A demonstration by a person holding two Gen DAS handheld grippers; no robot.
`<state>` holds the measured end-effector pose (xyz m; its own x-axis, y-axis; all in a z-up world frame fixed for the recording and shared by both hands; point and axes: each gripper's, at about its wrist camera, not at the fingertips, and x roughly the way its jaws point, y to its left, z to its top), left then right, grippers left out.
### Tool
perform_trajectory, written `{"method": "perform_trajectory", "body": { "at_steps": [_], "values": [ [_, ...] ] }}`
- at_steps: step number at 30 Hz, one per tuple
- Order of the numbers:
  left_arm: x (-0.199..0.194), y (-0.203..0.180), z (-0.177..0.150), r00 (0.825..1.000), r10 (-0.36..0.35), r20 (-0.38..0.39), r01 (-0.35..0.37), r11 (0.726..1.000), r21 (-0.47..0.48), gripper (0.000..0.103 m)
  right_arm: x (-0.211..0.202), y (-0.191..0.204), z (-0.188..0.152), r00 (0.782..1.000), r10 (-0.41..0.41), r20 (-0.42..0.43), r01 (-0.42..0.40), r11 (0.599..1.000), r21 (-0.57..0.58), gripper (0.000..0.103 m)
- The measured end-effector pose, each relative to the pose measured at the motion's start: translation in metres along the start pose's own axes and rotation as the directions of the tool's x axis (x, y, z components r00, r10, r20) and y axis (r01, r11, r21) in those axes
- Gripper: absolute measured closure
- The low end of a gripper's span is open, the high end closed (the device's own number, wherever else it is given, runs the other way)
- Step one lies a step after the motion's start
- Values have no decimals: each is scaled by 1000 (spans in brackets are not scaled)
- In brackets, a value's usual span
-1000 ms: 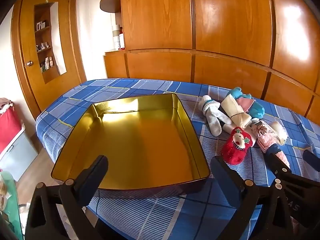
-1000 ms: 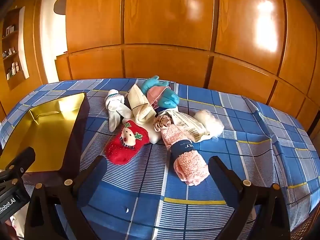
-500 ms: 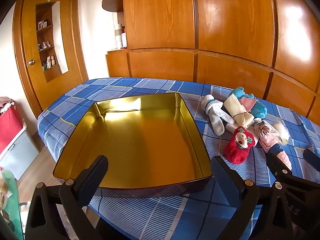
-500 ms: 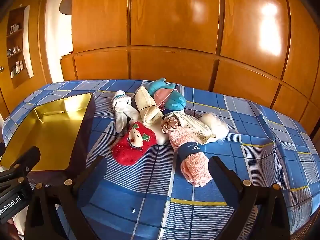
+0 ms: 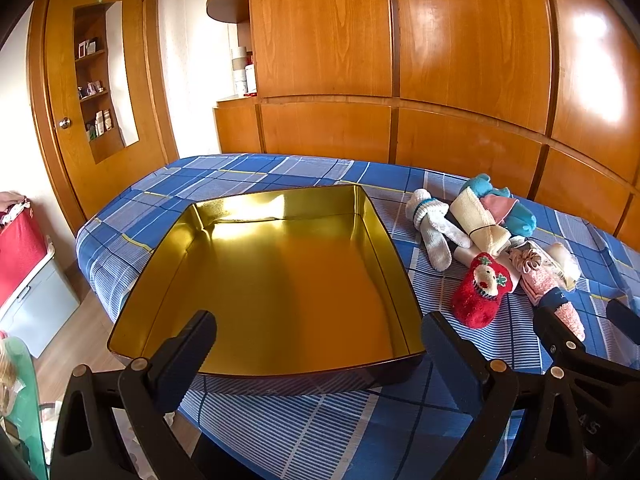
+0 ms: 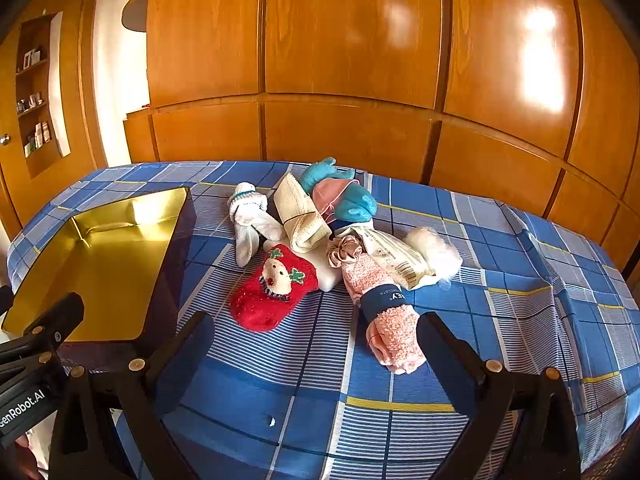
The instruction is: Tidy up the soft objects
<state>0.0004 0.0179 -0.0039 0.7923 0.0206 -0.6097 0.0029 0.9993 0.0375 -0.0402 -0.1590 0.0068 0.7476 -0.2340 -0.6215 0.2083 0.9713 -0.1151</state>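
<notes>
Ahead, sock pile (image 6: 320,240) beyond spread right claw (image 6: 316,344), left claw (image 5: 318,344) spread before tin (image 5: 280,264)

Black gripper (image 6: 316,354), seemingly brass-coloured screws.

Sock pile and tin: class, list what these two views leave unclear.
- White slab, right wrist view: mostly under the red sock; what it is, cannot tell.
- Label, right wrist view: print too small to read.
- Pink sock, left wrist view: near end hidden by the right gripper.
- Tin, right wrist view: near corner behind the left gripper's finger.
</notes>
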Motion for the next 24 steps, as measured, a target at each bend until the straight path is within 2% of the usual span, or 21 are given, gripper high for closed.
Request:
{"method": "perform_trajectory", "body": {
  "at_steps": [24],
  "values": [
    [0,1,0,1000,0,-1,0,1000,0,1,-3,2,0,1000,6,5,-6,1000,-1,0]
  ]
}}
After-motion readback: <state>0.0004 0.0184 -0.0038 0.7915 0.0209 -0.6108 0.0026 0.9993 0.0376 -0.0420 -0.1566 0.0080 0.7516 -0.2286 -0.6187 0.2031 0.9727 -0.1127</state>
